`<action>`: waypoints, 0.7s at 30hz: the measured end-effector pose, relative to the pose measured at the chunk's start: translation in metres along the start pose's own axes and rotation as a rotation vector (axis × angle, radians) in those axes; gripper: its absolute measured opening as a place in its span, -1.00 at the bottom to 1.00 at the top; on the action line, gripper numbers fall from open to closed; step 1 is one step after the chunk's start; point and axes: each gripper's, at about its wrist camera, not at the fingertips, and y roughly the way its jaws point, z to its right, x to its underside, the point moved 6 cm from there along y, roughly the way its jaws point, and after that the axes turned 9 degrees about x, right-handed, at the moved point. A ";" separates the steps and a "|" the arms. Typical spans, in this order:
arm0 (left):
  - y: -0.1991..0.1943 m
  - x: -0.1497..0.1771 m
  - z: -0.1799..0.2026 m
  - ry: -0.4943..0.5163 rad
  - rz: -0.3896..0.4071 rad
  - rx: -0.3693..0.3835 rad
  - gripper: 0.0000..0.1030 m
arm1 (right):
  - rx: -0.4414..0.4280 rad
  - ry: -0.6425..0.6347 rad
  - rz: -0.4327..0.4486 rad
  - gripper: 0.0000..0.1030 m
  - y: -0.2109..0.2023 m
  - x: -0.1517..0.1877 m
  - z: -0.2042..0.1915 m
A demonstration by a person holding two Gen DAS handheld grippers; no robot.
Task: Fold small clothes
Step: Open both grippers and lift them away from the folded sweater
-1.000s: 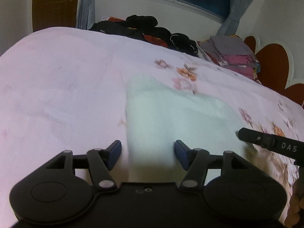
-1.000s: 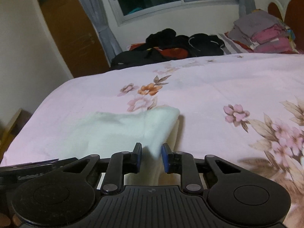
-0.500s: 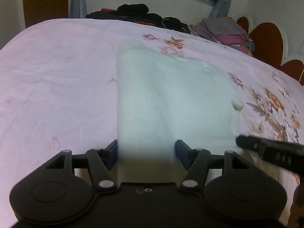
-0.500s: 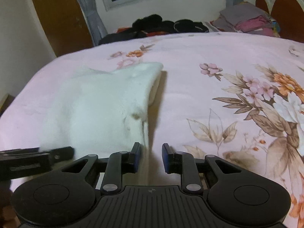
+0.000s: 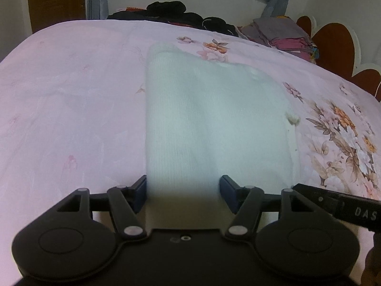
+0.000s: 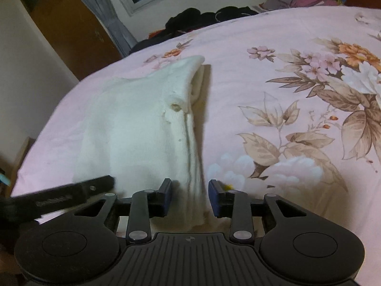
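Observation:
A white knitted garment (image 5: 214, 119) lies folded on the pink floral bedsheet (image 5: 71, 107). My left gripper (image 5: 182, 191) is open, its blue-padded fingers straddling the garment's near left edge. In the right wrist view the same garment (image 6: 142, 128) lies with its right edge running between the fingers of my right gripper (image 6: 189, 199), which is open. Each gripper shows in the other's view as a black bar, the right one (image 5: 338, 205) and the left one (image 6: 62, 197).
Dark clothes (image 5: 181, 12) are piled at the far edge of the bed under the window. A stack of folded grey and pink clothes (image 5: 281, 33) sits at the far right by the brown headboard (image 5: 333, 45). A brown door (image 6: 66, 31) stands left.
My right gripper has opened, letting go of the garment's edge. Both grippers drew back toward the near edge and the garment now lies flatter on the bed.

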 end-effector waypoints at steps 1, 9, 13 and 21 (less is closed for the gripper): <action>-0.001 0.002 0.002 0.007 0.002 -0.010 0.23 | 0.024 -0.027 -0.003 -0.35 0.001 0.003 -0.001; -0.022 0.006 0.007 0.003 0.010 -0.073 0.34 | 0.134 -0.162 0.029 -0.35 -0.001 0.015 -0.008; -0.055 0.010 0.011 -0.018 0.073 -0.118 0.81 | 0.140 -0.193 0.015 -0.33 0.001 0.014 -0.008; -0.108 0.026 0.037 -0.027 0.106 -0.147 0.99 | 0.066 -0.155 0.093 0.37 -0.070 0.025 -0.009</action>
